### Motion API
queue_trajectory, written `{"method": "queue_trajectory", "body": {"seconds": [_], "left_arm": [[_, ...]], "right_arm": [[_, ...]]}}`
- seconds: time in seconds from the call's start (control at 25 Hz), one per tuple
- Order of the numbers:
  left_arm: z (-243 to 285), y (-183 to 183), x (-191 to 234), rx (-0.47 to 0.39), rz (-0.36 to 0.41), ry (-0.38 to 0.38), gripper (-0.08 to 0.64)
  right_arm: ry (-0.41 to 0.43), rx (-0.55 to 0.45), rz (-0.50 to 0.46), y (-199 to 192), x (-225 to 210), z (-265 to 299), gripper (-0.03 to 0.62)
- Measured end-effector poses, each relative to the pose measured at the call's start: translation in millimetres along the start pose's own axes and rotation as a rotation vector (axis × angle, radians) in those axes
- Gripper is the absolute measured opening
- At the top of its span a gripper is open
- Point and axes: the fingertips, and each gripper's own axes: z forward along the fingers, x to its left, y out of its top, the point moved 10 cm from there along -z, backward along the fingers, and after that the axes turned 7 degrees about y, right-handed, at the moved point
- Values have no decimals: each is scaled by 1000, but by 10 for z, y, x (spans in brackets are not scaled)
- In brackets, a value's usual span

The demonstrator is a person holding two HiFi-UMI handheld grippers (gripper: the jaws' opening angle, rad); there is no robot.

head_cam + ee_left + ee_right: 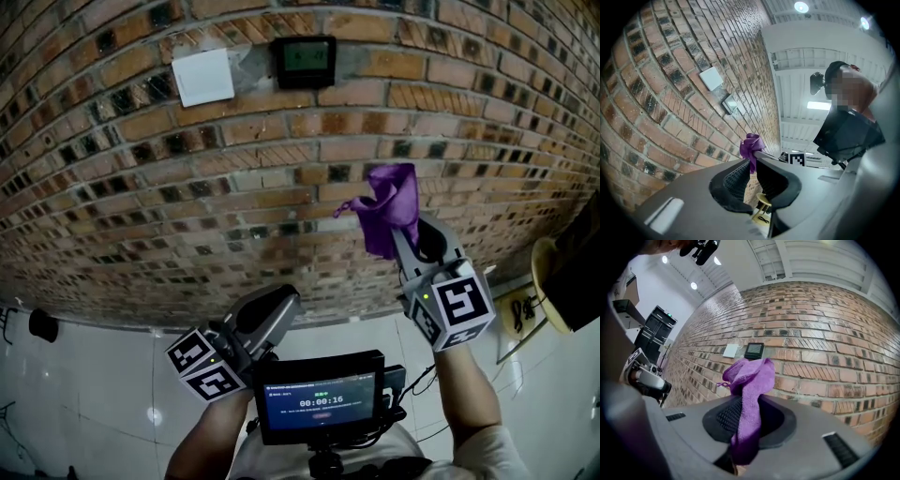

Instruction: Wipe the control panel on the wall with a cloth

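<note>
Cloth (pixel 389 206), a purple one, is pinched in the right gripper (pixel 405 234), whose jaws are closed on its middle so that a bunch stands above them and a tail hangs below. It is held up in front of the brick wall (pixel 187 187), but lower than the panel (pixel 303 61) and off to its right, well apart from it. The panel is a small dark unit with a greenish screen, fixed high on the bricks just beside a white plate (pixel 202 77). In the right gripper view the cloth lies roughly in line with the panel, which suggests the approach is aimed (though no contact shows in any view). The left gripper (pixel 272 314) sits low near the person's body, jaws drawn nearly together with only a slit between them and nothing in it; it seems to have no part in the job just now. So I judge the pick-up done and the wiping itself not yet begun: what is left is to raise the cloth to the panel, press it on and rub across the face.
</note>
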Motion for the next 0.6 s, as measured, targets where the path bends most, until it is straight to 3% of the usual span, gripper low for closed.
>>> {"method": "queue_trajectory", "body": {"seconds": [0.6], "left_arm": [[21,4,8,1,3,6,31]], "right_arm": [[9,13,62,-190,58,-80,86]]}}
